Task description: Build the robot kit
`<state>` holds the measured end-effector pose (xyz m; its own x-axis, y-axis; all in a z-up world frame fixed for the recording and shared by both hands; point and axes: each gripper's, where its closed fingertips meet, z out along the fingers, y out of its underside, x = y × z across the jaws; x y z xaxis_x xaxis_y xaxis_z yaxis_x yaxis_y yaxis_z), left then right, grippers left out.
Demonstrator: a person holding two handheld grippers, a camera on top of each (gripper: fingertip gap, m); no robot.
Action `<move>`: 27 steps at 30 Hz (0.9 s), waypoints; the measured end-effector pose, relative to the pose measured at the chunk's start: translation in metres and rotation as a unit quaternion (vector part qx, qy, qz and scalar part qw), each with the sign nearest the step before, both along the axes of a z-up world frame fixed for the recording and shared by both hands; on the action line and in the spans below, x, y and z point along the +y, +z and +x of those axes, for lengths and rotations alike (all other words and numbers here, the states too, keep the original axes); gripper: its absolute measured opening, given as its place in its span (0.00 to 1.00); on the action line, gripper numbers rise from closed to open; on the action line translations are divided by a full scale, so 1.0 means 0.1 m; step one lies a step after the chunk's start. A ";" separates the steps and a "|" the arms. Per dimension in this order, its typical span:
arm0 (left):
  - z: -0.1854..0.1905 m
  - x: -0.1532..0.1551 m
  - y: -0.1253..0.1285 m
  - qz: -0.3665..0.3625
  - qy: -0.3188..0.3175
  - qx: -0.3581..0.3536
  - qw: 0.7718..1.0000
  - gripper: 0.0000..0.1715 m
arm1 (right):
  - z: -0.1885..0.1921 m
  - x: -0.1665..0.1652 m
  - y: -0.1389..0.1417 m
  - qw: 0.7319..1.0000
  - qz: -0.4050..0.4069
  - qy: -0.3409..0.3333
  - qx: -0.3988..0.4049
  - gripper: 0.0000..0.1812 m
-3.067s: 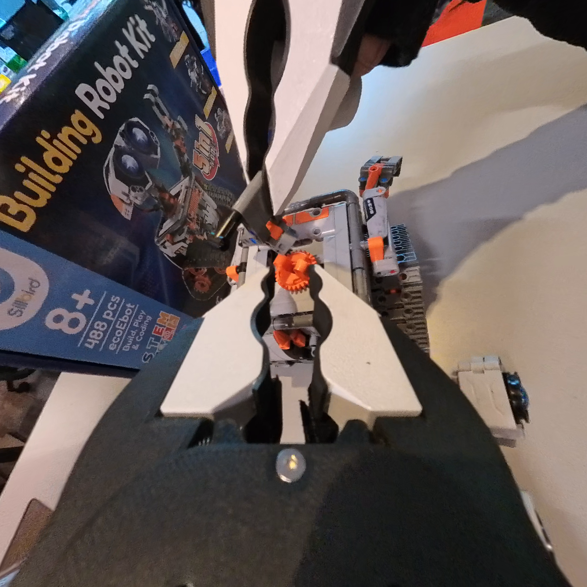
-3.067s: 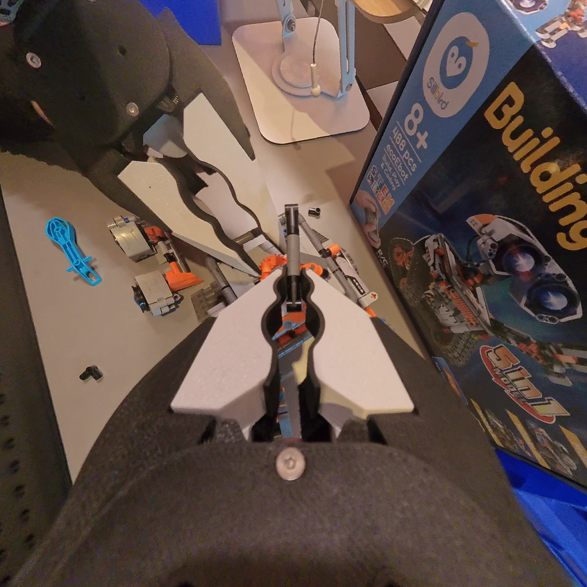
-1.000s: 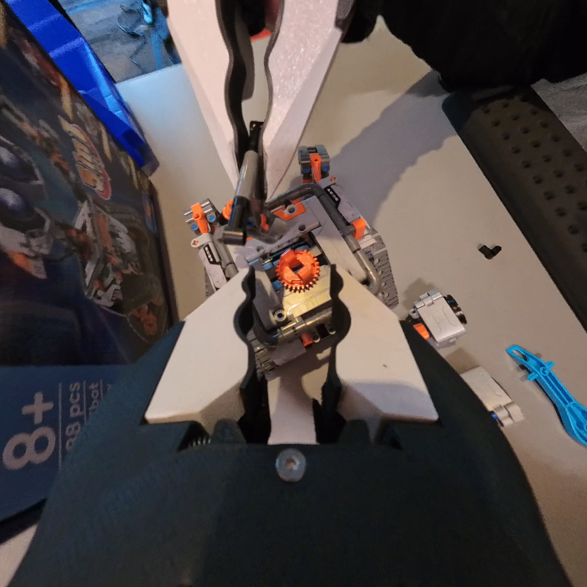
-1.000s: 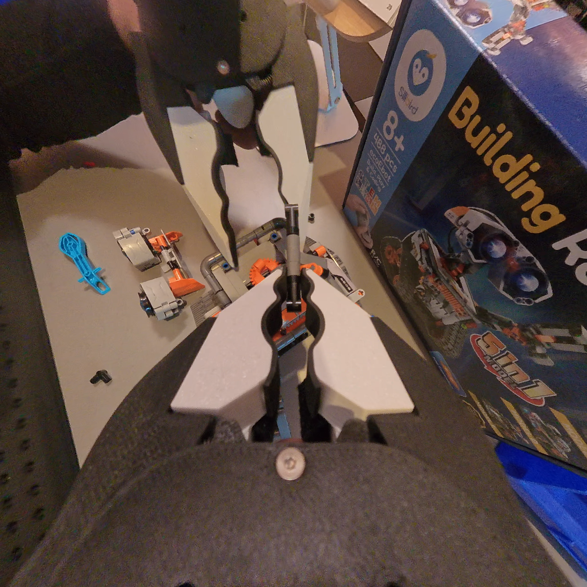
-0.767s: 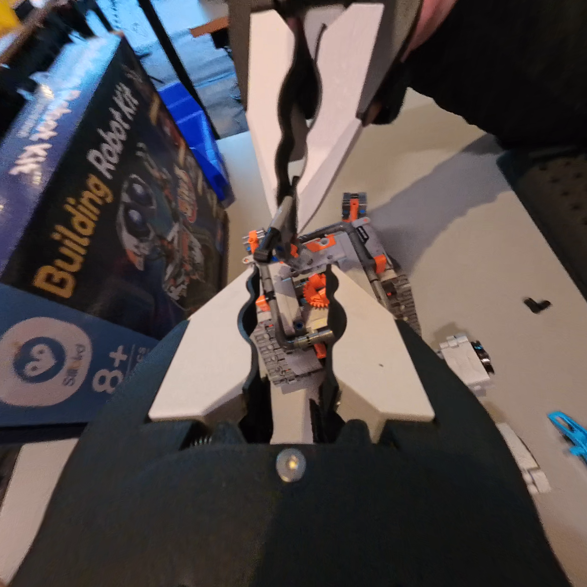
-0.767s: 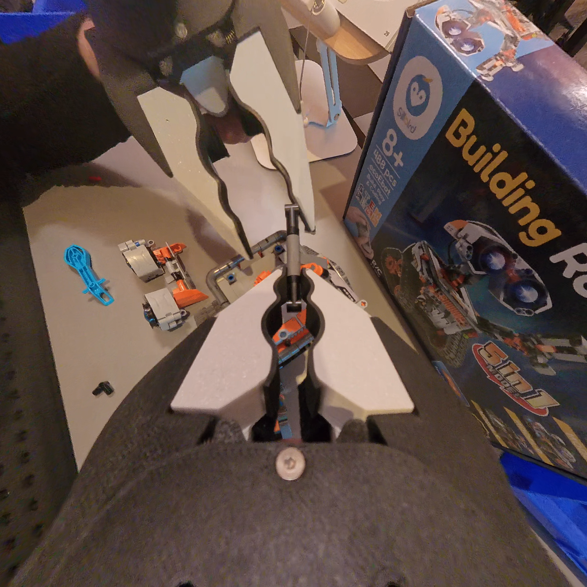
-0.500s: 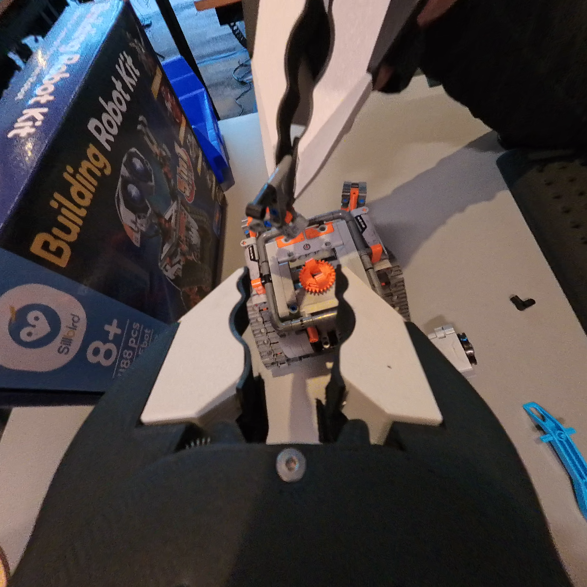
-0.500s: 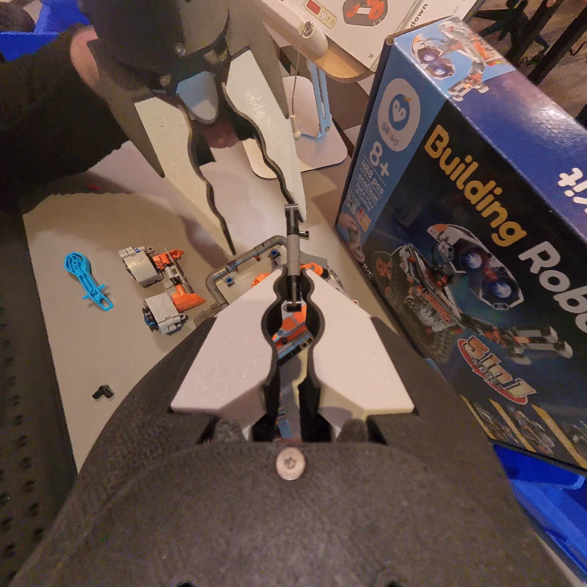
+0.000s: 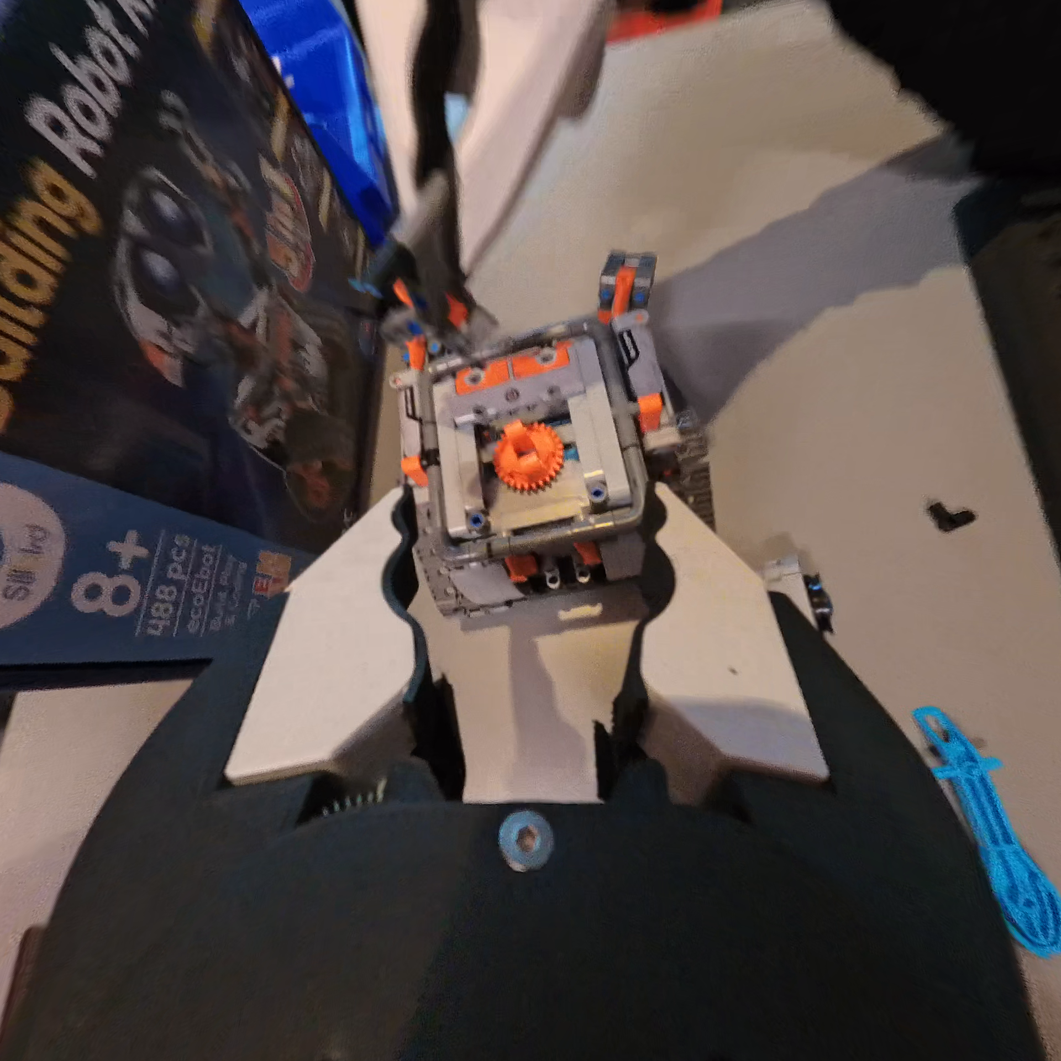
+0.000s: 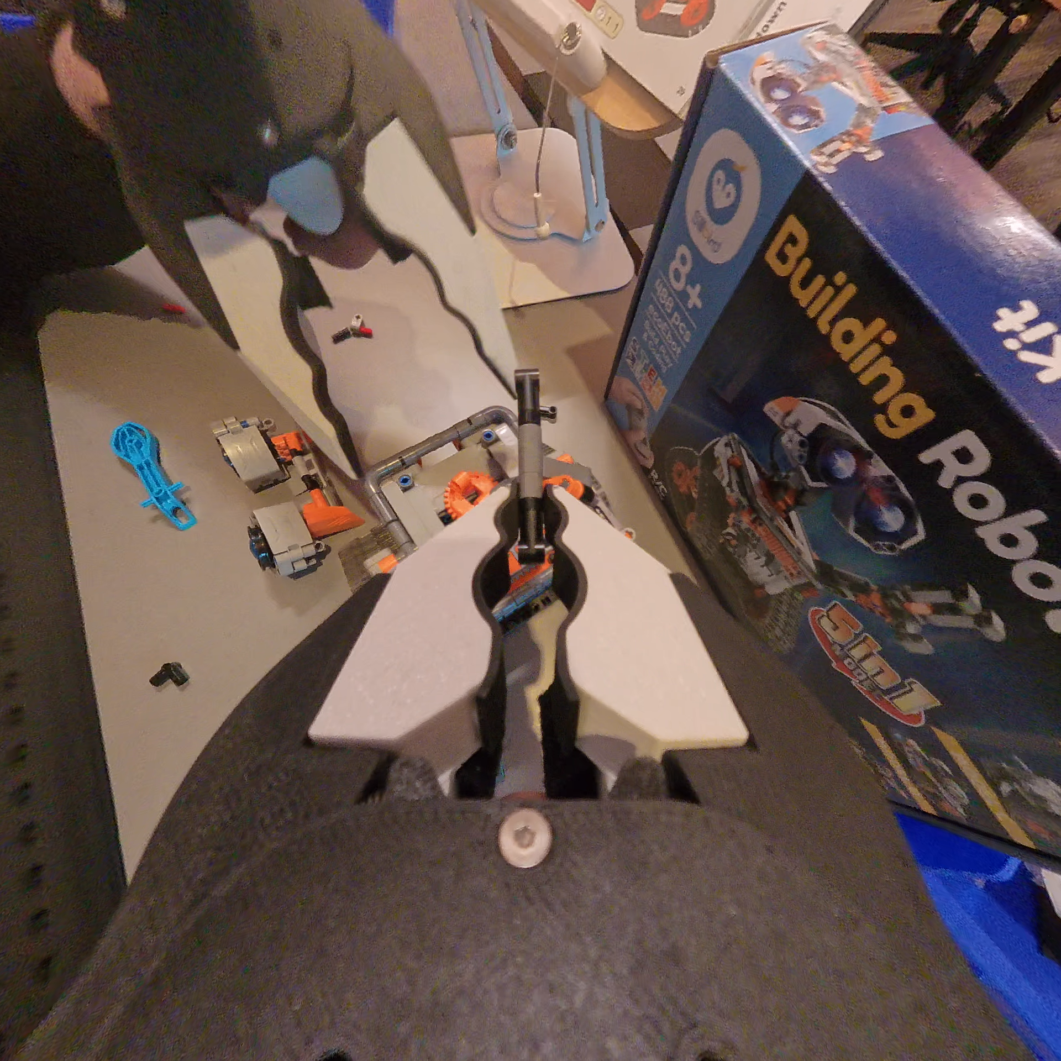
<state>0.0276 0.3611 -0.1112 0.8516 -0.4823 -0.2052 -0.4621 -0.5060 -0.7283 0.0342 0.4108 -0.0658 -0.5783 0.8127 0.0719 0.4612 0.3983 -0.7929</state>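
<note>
A slim grey and black rod piece (image 10: 529,459) is pinched upright by the right gripper (image 10: 531,499), above the tracked brick model (image 9: 534,459) on the bench (image 9: 804,402). The model, topped by an orange gear (image 9: 528,459), is framed by the left gripper (image 9: 525,505), spread wide. A large kit box (image 10: 861,402) is crowded beside it. 2 grey wheel assemblies (image 10: 270,488), a blue tool (image 10: 149,471) and a small black connector (image 10: 169,674) are scattered opposite.

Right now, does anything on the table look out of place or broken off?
Yes. Two grey-and-orange wheel pieces lie loose beside the tracked model, apart from it. Small black connectors lie scattered on the table. The right gripper pinches a grey rod.
</note>
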 end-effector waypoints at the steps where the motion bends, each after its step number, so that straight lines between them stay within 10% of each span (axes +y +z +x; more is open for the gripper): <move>1: -0.01 0.00 -0.05 0.006 0.006 0.020 1.000 0.43 | 0.01 0.02 0.02 1.000 -0.002 -0.001 0.002 0.03; 10: 0.07 0.17 -0.16 0.015 0.026 -0.033 0.999 0.12 | 0.05 -0.04 0.02 1.000 0.004 0.019 0.003 0.03; 27: 0.06 0.17 -0.18 0.007 -0.051 -0.029 0.998 0.05 | 0.06 -0.10 0.01 0.999 0.007 0.036 0.006 0.03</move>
<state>0.0332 0.3781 -0.1293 0.8089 -0.5646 -0.1638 -0.4669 -0.4476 -0.7627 0.0406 0.4012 -0.0645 -0.6342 0.7679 0.0898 0.4217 0.4409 -0.7923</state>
